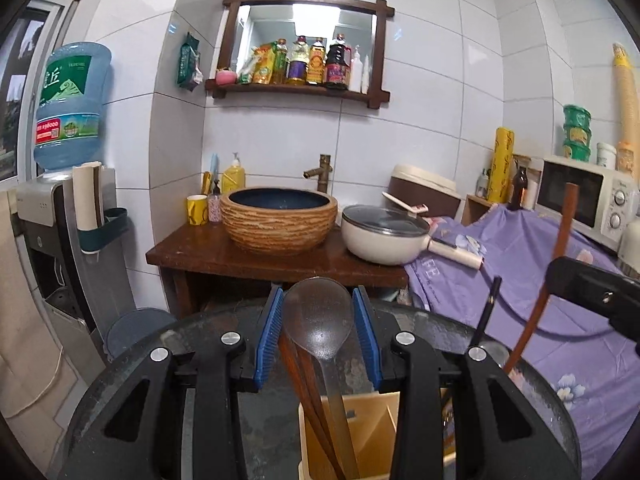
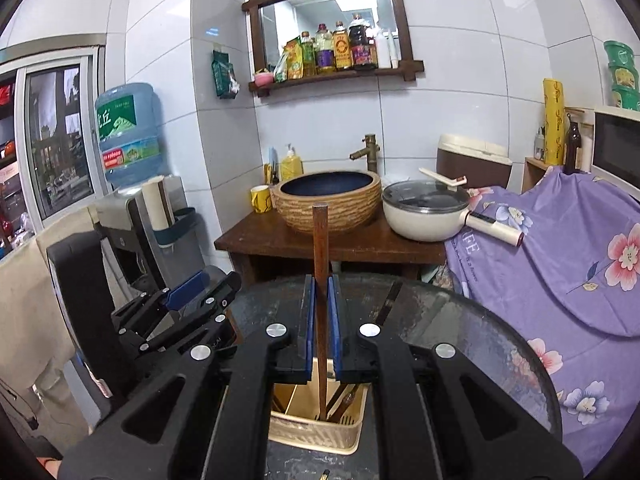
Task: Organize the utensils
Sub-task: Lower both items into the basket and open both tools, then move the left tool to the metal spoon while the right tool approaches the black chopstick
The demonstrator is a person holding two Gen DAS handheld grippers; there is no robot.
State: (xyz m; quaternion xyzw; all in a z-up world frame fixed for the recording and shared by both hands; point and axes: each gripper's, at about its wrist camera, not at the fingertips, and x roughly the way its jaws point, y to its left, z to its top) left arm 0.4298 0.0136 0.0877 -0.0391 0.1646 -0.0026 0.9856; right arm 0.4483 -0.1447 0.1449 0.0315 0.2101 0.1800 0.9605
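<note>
A cream utensil holder (image 2: 316, 438) stands on the round dark glass table (image 2: 480, 340). My right gripper (image 2: 320, 292) is shut on a long brown wooden chopstick (image 2: 320, 232). The chopstick stands upright with its lower end inside the holder. A black chopstick (image 2: 386, 300) leans in the same holder. My left gripper (image 1: 319, 290) is over the holder (image 1: 368, 408), and its blue pads press the bowl of a translucent brown spoon (image 1: 318, 320). The spoon's handle runs down into the holder beside wooden chopsticks (image 1: 298, 376). The right gripper's body (image 1: 592, 292) and its chopstick (image 1: 560, 240) show at the right edge.
Beyond the table a wooden stand (image 1: 240, 256) carries a woven-look basin (image 1: 279, 220) and a lidded cream pot (image 1: 384, 236). A purple floral cloth (image 2: 560, 260) covers the right side. A water dispenser (image 2: 132, 208) stands on the left, a microwave (image 1: 580, 196) on the right.
</note>
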